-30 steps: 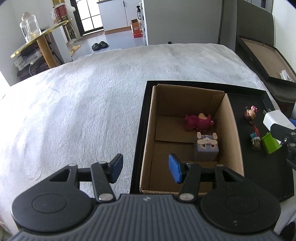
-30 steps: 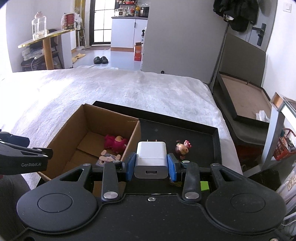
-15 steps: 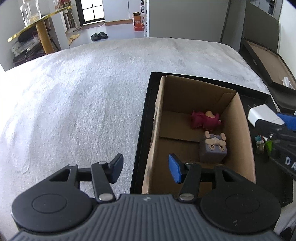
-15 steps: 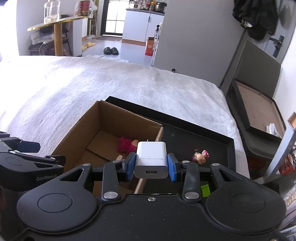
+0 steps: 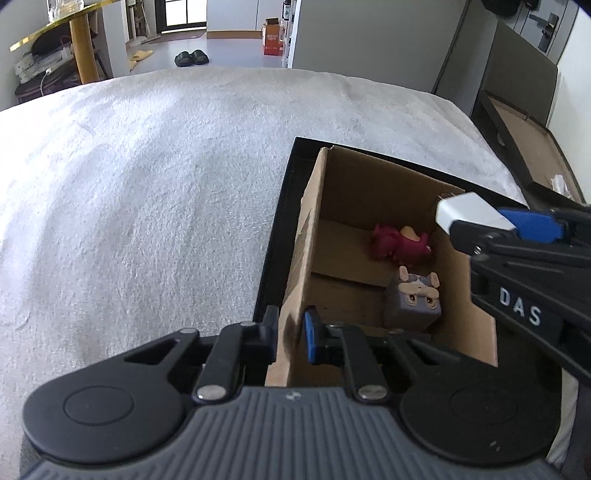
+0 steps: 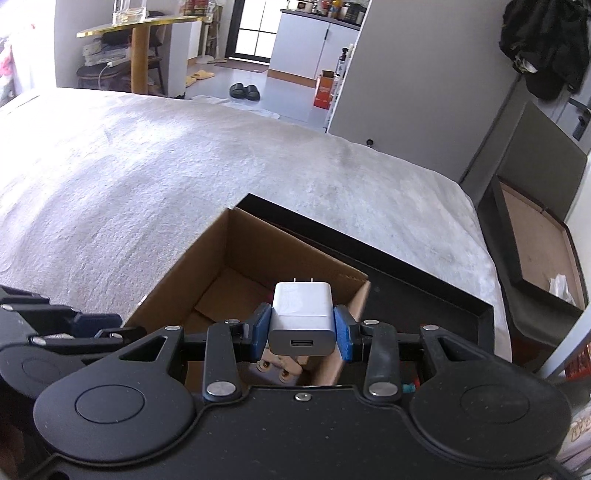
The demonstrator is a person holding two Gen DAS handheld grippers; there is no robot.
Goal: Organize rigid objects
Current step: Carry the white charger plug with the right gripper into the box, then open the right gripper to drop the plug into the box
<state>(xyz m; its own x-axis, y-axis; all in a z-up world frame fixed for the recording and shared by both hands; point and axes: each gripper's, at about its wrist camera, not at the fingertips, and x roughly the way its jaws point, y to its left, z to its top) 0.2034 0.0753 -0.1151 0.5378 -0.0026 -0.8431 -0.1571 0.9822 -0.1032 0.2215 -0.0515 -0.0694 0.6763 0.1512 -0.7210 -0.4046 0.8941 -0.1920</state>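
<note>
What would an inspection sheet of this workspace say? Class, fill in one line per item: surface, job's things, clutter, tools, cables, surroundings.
Surface: white textured cover under a black tray.
Job's things: cardboard box on the tray, holding a red figurine and a purple cube toy; white USB charger.
Clutter: nothing seen.
Tools: left tool has just closed, clamped on the box's wall; right tool grips the charger above the box.
Cables: nothing seen on the surface.
Surroundings: black slippers, round gold-edged table.

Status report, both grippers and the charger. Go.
Left gripper just closed on box wall. Right gripper holds charger over box. Two toys inside, drop path open.
</note>
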